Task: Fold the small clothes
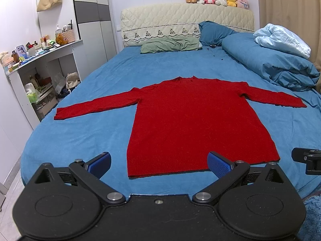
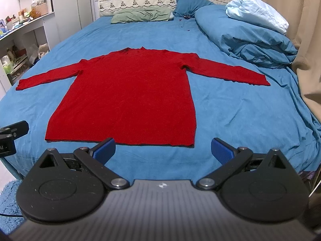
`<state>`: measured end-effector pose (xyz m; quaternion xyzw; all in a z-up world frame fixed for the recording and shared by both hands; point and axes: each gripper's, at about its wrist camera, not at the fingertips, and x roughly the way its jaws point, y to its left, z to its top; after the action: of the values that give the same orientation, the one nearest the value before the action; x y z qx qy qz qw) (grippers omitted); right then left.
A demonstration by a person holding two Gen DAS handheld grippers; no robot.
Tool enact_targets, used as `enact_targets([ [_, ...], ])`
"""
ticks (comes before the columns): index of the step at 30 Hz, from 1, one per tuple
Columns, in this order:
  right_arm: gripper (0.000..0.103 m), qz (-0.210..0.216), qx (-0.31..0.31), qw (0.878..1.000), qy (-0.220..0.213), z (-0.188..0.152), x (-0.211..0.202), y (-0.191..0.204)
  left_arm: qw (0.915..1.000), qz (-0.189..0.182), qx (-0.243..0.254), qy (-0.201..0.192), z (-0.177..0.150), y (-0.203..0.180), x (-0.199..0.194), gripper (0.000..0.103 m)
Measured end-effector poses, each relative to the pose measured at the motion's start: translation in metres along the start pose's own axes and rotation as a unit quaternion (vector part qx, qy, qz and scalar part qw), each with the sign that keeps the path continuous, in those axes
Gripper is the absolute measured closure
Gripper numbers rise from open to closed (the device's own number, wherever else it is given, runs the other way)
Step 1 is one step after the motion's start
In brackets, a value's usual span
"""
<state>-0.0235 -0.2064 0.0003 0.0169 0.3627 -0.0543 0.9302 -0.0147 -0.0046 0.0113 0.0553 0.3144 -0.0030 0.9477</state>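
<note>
A red long-sleeved sweater (image 1: pixel 192 124) lies flat on the blue bed sheet (image 1: pixel 80 136), both sleeves spread out, hem nearest me. It also shows in the right wrist view (image 2: pixel 128 100). My left gripper (image 1: pixel 160 163) is open and empty, held just above the hem near the sweater's left bottom corner. My right gripper (image 2: pixel 163 150) is open and empty, just short of the hem near the right bottom corner. Part of the right gripper (image 1: pixel 309 160) shows at the right edge of the left wrist view, and part of the left gripper (image 2: pixel 10 138) at the left edge of the right wrist view.
A bunched blue duvet (image 1: pixel 276 64) with a pale blue blanket (image 1: pixel 280 40) lies at the bed's right. A green pillow (image 1: pixel 170 45) and blue pillow (image 1: pixel 214 32) lie by the headboard (image 1: pixel 180 18). A cluttered white shelf unit (image 1: pixel 40 76) stands left of the bed.
</note>
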Motion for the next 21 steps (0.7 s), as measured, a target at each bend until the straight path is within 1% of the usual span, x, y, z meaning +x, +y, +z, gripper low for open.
enact_targets([
  [14,0.0,0.005,0.004,1.0,-0.005,0.001,-0.006,0.0,1.0,0.002,-0.004,-0.003,0.002,0.0,-0.005,0.0],
  [17,0.0,0.018,0.018,1.0,-0.007,0.005,-0.009,-0.005,0.9999,0.001,-0.009,-0.014,0.013,0.0,-0.012,0.0],
  [19,0.0,0.023,0.026,0.999,-0.014,0.013,-0.013,-0.012,0.9994,0.001,-0.01,-0.034,0.028,-0.003,-0.019,0.0],
  [21,0.0,0.018,0.029,0.999,-0.028,0.025,-0.017,-0.019,0.9985,0.006,-0.004,-0.054,0.048,-0.006,-0.022,0.0],
])
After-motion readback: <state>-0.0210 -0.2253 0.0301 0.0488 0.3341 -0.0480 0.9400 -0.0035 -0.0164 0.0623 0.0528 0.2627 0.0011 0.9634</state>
